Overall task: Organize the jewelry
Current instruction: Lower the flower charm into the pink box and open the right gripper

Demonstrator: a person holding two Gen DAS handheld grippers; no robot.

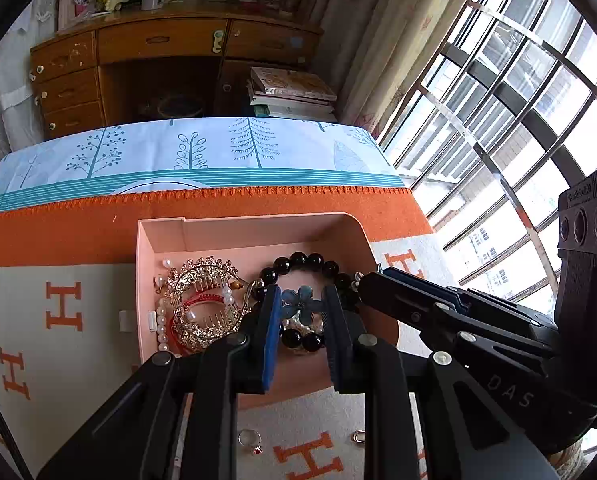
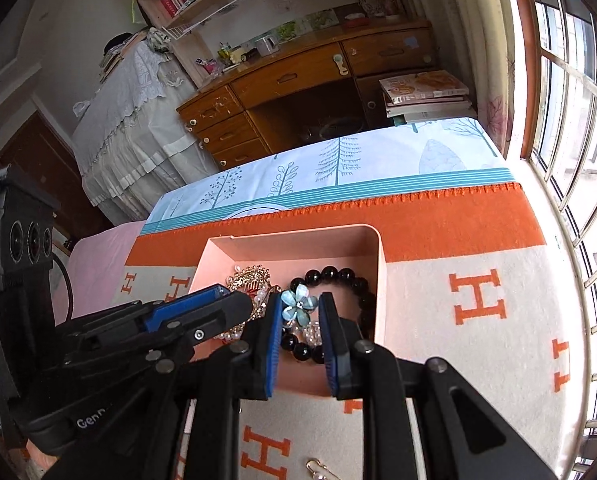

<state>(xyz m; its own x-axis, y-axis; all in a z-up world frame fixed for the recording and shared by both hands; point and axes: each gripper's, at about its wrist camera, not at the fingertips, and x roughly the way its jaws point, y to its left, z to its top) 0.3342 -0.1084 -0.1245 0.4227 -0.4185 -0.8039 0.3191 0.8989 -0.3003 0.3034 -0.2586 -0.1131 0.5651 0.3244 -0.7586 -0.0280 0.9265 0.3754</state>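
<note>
My left hand-held gripper is matt black plastic with blue pads. The tray looks like smooth pink plastic, the bead bracelet glossy black, the comb sparkly gold metal, the blanket soft woolly cloth.

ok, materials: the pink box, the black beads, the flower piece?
Pink box: matte, thin walls with rounded corners; plastic or card.
Black beads: glossy with highlights; polished stone or glass.
Flower piece: blue-grey iridescent petals; shell or enamel.
</note>
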